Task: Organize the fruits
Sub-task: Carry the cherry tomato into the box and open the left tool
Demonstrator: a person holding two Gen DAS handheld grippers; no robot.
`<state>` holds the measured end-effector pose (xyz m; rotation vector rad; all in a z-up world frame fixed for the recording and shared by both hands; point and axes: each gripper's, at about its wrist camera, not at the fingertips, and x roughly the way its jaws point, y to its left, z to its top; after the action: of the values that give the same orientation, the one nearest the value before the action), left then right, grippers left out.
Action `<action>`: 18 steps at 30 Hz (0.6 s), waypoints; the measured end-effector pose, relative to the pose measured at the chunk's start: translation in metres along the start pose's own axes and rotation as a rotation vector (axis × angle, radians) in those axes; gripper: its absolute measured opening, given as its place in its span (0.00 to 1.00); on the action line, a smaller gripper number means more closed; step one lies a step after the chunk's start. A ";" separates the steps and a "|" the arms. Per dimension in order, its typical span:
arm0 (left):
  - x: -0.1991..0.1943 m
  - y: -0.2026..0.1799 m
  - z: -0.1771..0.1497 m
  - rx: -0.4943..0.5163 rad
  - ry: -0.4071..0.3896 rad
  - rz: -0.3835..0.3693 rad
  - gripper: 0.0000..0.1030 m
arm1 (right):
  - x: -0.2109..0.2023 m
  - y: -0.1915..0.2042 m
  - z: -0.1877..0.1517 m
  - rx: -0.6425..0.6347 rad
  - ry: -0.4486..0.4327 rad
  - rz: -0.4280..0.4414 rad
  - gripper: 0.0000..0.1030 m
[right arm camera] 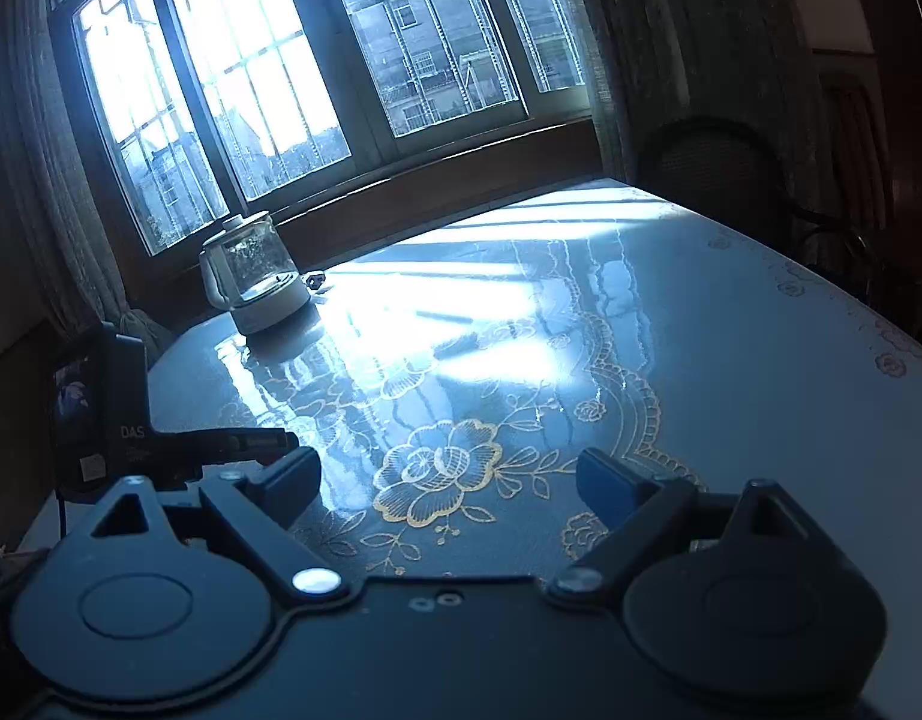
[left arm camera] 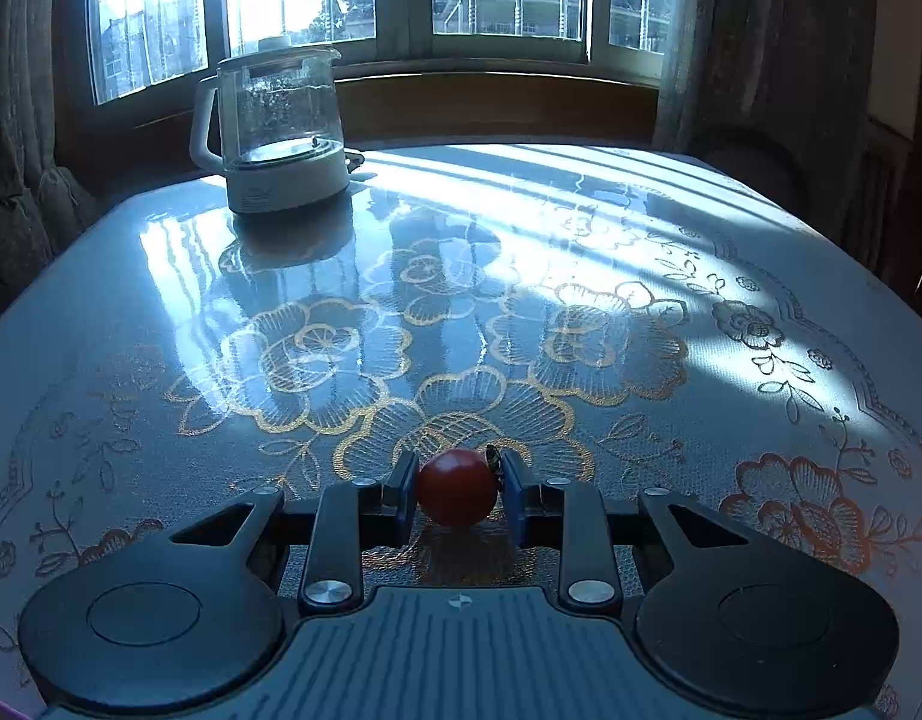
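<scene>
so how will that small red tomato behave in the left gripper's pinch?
The small red tomato, pinched by the left gripper, looks round and smooth: probably slips or rolls on the glossy table if released. Likely light and soft-skinned, so hard squeezing may bruise it.

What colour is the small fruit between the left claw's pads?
Red, a small tomato; the left wrist view shows it best.

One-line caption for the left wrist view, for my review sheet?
Left gripper shut on a small red tomato on the floral tablecloth, glass kettle by the window.

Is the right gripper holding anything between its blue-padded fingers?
No: the right gripper stands wide open, with only the flower-patterned glossy tablecloth between its fingers.
</scene>
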<state>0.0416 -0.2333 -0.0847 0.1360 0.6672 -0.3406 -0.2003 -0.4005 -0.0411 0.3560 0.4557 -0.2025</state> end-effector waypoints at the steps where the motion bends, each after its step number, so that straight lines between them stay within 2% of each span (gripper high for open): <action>1: -0.005 0.001 0.001 -0.006 -0.009 -0.006 0.29 | -0.001 0.000 0.000 0.000 -0.001 0.000 0.89; 6: -0.041 0.012 0.009 -0.014 -0.061 -0.038 0.29 | -0.005 0.006 0.001 -0.012 -0.007 0.004 0.89; 10: -0.084 0.037 0.007 -0.036 -0.102 -0.049 0.29 | -0.010 0.019 0.003 -0.030 -0.021 0.013 0.89; 16: -0.148 0.108 -0.035 -0.065 -0.090 -0.010 0.29 | -0.022 0.056 -0.003 -0.055 -0.041 0.020 0.89; 18: -0.167 0.140 -0.058 -0.076 -0.075 0.022 0.29 | -0.028 0.072 -0.009 -0.065 -0.047 0.015 0.89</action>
<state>-0.0651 -0.0441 -0.0229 0.0575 0.6036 -0.2974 -0.2087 -0.3277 -0.0148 0.2907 0.4124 -0.1804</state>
